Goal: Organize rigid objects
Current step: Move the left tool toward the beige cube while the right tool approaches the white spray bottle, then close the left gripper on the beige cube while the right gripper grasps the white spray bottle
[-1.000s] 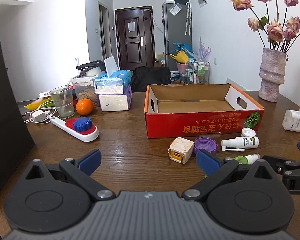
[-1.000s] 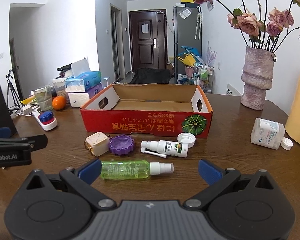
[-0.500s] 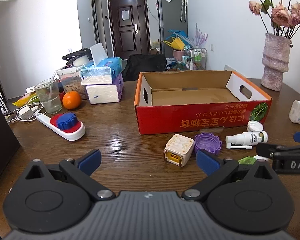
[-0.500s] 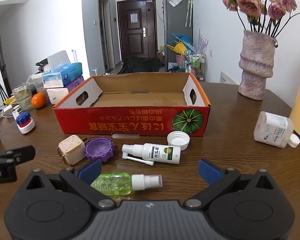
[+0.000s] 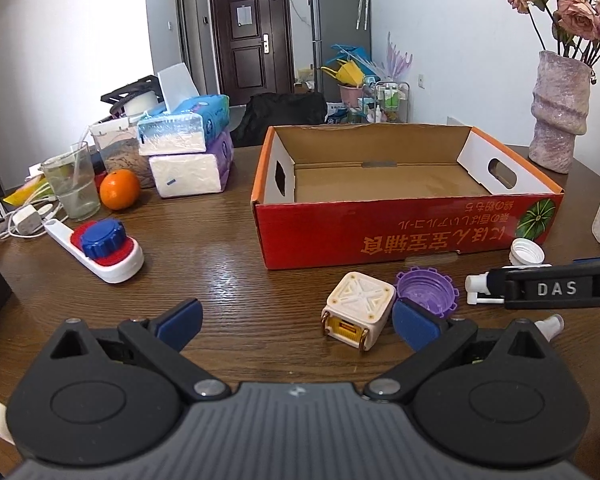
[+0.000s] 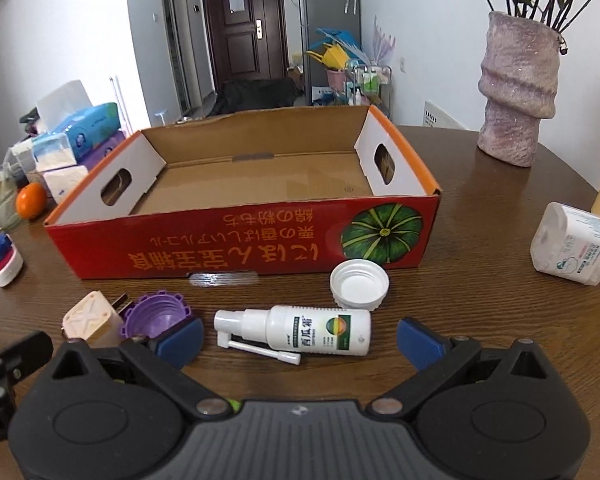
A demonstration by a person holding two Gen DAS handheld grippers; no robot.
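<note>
I note both grippers spread wide: right gripper (image 6: 300,336) frames the white spray bottle (image 6: 320,334); left gripper (image 5: 296,316) holds nothing, beige cube (image 5: 358,308) at two o'clock.

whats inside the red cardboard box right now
The red cardboard box shows only its bare brown floor with a strip of tape along the back fold; no items lie on the part in view. The near front wall hides the strip of floor just behind it, so that edge cannot be checked.
</note>
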